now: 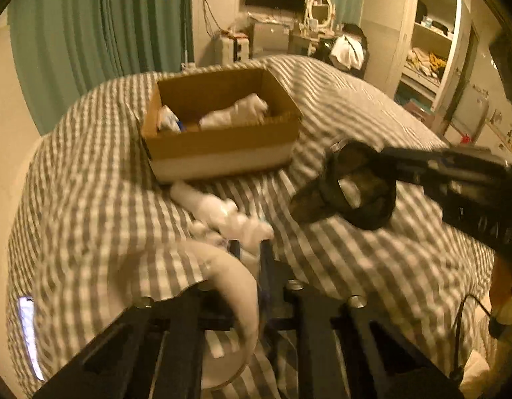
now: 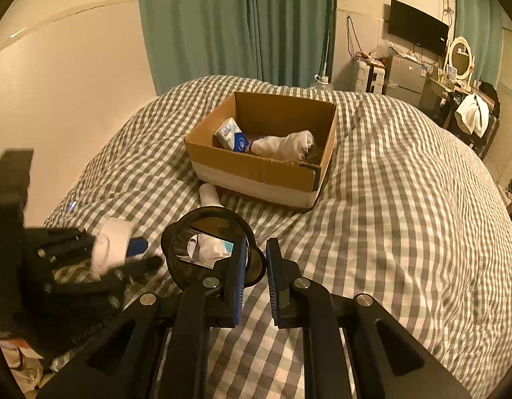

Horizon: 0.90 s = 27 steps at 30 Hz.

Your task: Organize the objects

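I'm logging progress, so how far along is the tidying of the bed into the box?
Partly done. The cardboard box already holds a tissue pack and a rolled white cloth. In hand: the right tongs hold a round black mirror; the left tongs grip a white cloth. Left: another white cloth lies beside the box.

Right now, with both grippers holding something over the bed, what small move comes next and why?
Probably carry the right gripper forward to the cardboard box: it grips a round black mirror, and the open box ahead still has room.
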{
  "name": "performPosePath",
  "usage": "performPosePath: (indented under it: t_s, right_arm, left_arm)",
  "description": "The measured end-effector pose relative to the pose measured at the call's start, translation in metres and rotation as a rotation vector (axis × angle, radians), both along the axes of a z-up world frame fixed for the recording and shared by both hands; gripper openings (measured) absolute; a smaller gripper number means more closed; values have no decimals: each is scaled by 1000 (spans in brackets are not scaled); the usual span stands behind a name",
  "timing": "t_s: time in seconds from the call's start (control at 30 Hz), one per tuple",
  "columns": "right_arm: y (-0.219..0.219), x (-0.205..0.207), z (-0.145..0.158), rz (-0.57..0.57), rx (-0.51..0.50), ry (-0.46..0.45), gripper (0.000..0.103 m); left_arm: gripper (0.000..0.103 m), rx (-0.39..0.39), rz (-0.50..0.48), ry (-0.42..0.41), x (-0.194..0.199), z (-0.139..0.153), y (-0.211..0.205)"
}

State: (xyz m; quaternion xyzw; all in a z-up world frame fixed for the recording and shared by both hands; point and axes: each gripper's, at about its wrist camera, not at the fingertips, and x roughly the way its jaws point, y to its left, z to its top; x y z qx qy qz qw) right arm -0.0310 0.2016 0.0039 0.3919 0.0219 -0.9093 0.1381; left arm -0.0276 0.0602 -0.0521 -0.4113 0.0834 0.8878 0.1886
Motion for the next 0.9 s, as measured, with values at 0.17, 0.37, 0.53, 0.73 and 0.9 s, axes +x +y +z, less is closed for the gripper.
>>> performPosePath:
  t_s: [0.17, 0.37, 0.53, 0.73, 0.9]
  right_arm:
    - [-2, -8, 12, 12, 13, 26, 12]
    - [-4, -29, 36, 7, 34, 86, 12]
    - [3, -54, 62, -11, 39, 143, 12]
    - [4, -103, 72, -15, 39, 161, 12]
    - [6, -159, 59, -24, 16, 130, 12]
  left_arm:
    - [4, 19, 18, 48, -25, 22, -1]
    - [4, 34, 26, 84, -61, 49, -2]
    - [4, 25, 13, 120, -93, 75, 4]
    - [4, -2, 10, 119, -146, 80, 17]
    - [4, -8, 5, 62, -197, 58, 31]
